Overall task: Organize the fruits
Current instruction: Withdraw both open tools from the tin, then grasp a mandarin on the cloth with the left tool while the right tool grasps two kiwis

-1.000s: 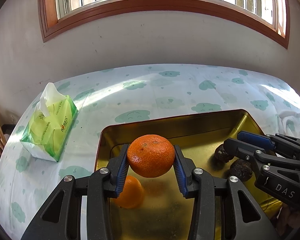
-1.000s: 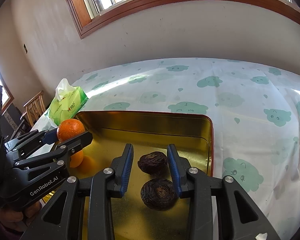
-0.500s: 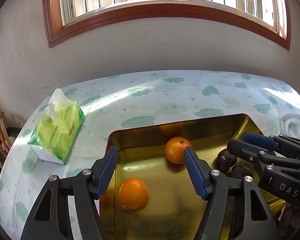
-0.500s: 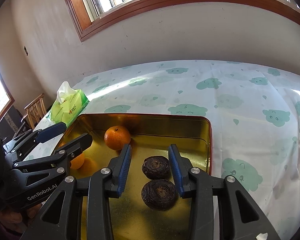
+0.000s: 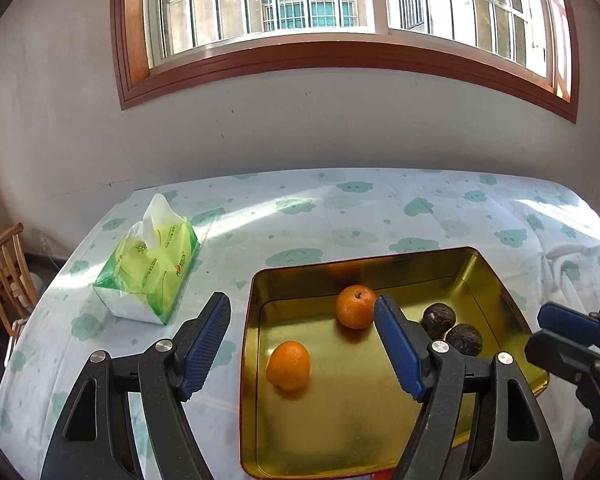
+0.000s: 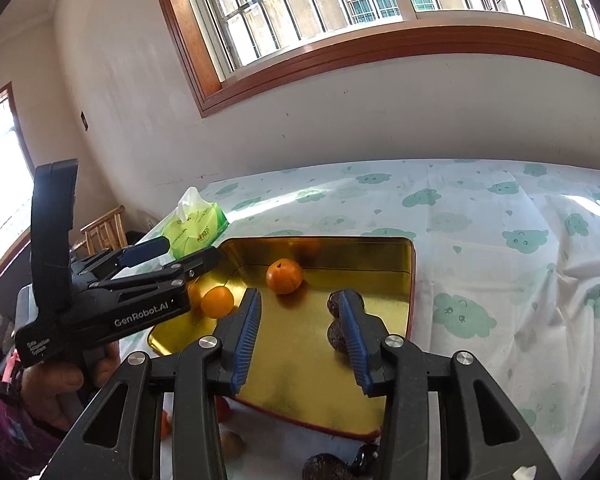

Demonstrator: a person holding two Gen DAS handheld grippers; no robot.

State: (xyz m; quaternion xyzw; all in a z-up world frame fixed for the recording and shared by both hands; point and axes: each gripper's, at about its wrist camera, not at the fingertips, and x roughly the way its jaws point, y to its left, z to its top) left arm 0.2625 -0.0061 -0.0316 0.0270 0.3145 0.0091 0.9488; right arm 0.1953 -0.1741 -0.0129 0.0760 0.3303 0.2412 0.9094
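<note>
Left wrist: far orange (image 5: 355, 306) stem-end tilted up.

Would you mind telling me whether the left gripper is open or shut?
Open. The left gripper has its blue pads spread wide with nothing between them; both oranges lie in the tray.

A cloud-print tablecloth (image 5: 352, 216) carries a gold tray (image 5: 252, 320) and a green tissue pack (image 5: 152, 272).

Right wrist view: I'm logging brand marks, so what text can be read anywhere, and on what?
"GenRobot.AI": white, on the side of the left hand-held gripper.
Small white lines near its rear end: too small to read surely.
Print on the green tissue pack: too blurred to read.
</note>
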